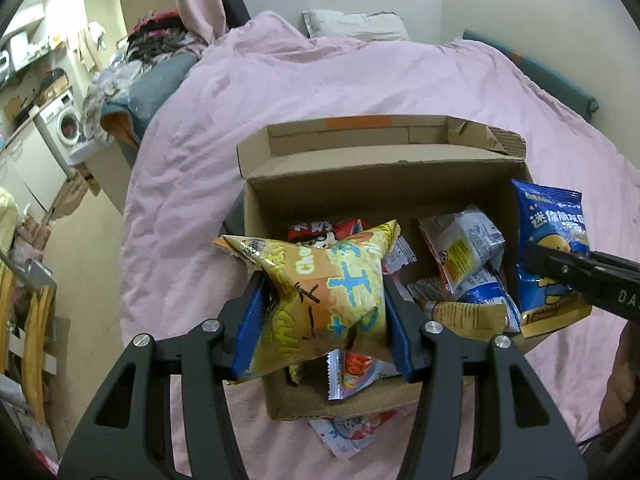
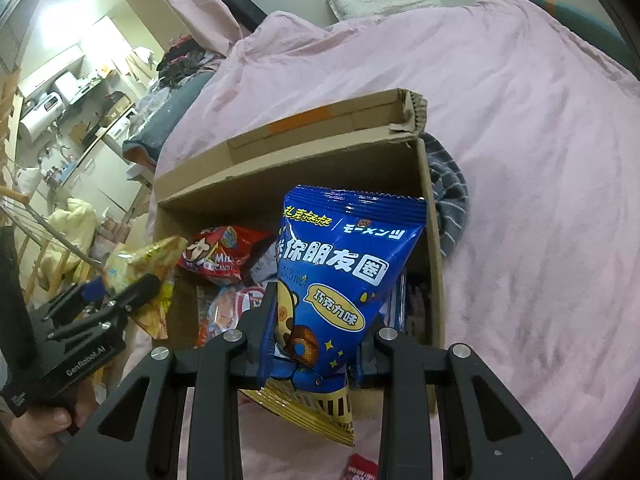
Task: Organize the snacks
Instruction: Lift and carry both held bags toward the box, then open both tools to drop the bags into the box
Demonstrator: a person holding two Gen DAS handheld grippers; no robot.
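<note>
- Two bags held at once: left tool (image 1: 326, 312) clamped on the yellow chips bag (image 1: 320, 292), right tool (image 2: 326, 344) clamped on the blue snack bag (image 2: 340, 280).
- Both bags hanging over the open cardboard box (image 1: 360, 168), which stands on the pink bed cover (image 1: 280, 92).
- Step in hand, as judged: carrying snacks to the box for dropping in.
- Next move probably calls for lowering each bag past the rim, then opening the jaws one side at a time.
- Already in the box: red candy bag (image 2: 224, 256), white packet (image 1: 460, 248), several smaller packets, loosely piled.
- One small packet (image 1: 348, 432) lying outside, just beside the near wall of the box.
</note>
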